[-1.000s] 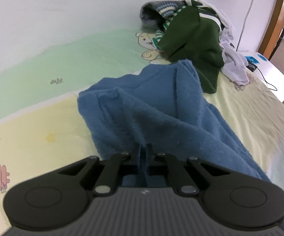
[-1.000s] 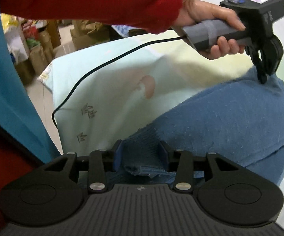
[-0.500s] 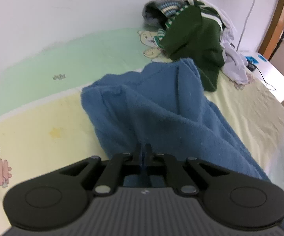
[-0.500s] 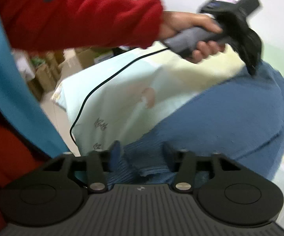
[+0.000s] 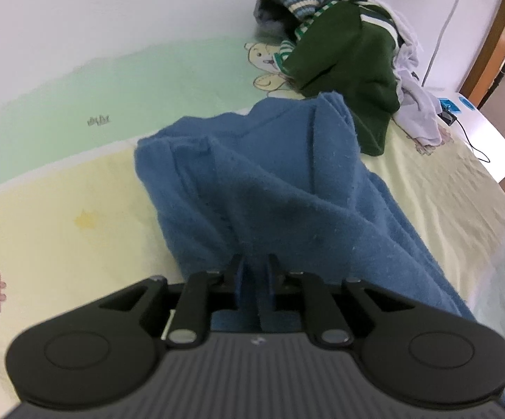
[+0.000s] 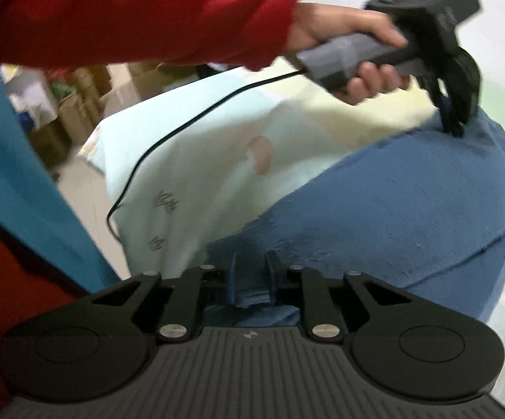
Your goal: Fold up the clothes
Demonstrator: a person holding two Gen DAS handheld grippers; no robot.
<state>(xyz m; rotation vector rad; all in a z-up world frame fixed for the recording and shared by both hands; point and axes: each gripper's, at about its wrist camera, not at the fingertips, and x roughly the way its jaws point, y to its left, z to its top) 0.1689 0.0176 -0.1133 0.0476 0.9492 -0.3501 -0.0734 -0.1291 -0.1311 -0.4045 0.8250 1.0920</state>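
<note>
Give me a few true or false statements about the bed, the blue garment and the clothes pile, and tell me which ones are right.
1. The blue garment lies on the bed. True.
2. The pile beyond it includes a dark green garment. True.
3. The left claw has no cloth between its fingers. False: a blue fold sits between them.
4. The sleeve of the arm holding the left claw is yellow. False: it is red.
5. A black cable trails from that claw's handle across the bed. True.
6. The right claw grips a white shirt. False: it grips the blue garment.
</note>
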